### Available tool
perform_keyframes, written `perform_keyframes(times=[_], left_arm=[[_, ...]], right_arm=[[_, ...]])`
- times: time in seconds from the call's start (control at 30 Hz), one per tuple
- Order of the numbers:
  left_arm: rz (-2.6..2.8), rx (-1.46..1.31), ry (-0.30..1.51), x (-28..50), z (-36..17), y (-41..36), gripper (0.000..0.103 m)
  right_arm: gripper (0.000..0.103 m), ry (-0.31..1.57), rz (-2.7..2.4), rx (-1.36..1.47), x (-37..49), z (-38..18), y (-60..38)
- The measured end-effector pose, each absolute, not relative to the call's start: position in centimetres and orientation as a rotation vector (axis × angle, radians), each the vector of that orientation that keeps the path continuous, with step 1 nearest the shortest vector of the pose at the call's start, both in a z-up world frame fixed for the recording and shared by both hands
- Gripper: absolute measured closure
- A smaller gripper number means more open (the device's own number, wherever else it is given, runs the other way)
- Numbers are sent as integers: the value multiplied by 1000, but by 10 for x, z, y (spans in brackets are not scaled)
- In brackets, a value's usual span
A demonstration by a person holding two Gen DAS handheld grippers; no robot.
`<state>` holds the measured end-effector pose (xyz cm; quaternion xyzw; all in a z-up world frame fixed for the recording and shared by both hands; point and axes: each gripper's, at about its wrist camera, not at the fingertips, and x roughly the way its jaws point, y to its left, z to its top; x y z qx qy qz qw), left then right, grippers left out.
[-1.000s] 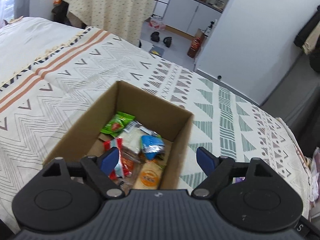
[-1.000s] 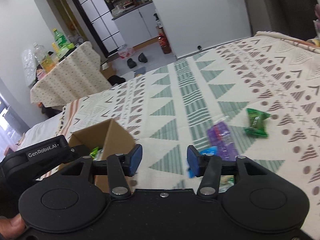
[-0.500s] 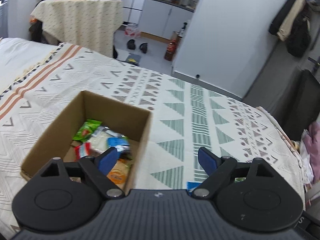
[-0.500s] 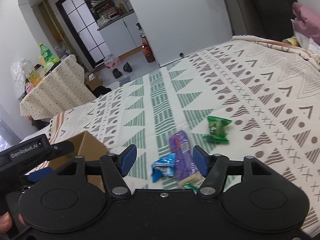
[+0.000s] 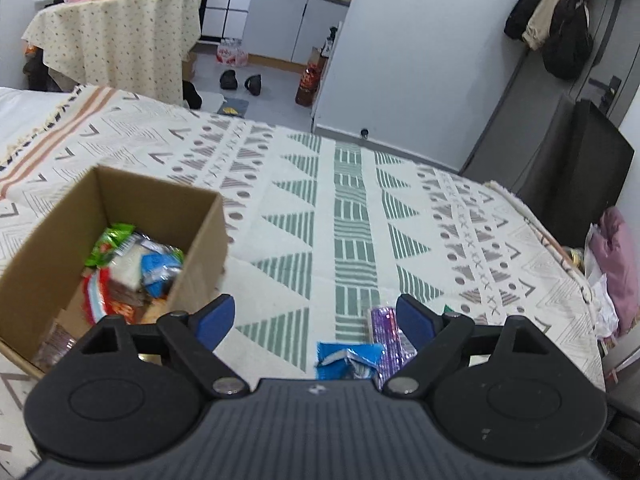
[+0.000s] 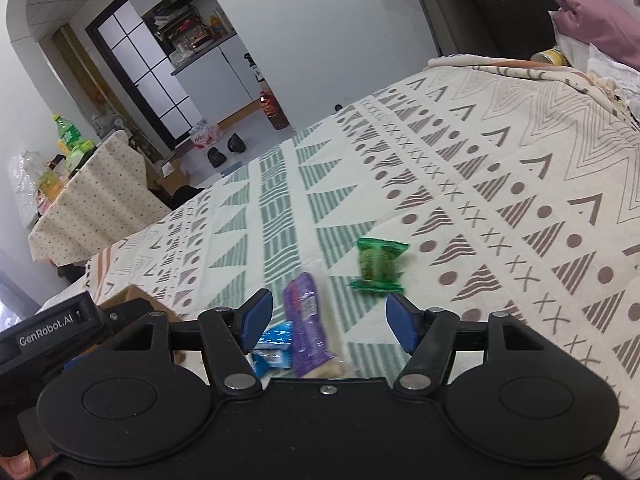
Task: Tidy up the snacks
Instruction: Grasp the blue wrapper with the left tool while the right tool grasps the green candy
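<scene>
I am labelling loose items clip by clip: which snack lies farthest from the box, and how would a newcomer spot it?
Start at the open brown cardboard box on the patterned bedspread, then look past the two wrappers lying together, a blue foil packet and a long purple packet. The small green plastic snack packet lies alone beyond them, the only green one outside the box.

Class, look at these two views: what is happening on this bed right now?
A person is sorting snacks into a cardboard box on the patterned bedspread. The box already holds several packets. Three remain outside: a blue packet, a purple packet and a green packet. Both the left claw and the right claw are open and empty, above the loose packets.
</scene>
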<state>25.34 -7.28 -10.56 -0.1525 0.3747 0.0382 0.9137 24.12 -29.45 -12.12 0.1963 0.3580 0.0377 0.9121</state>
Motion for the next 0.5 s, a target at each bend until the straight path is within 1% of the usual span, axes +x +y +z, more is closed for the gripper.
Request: perform_keyframes(times=[0.33, 0.5], left_arm=[[63, -284, 848, 270, -139, -94, 17], [63, -286, 890, 279, -156, -101, 19]], right_arm=[[40, 770, 74, 446, 255, -151, -317], [40, 785, 78, 458, 268, -165, -322]])
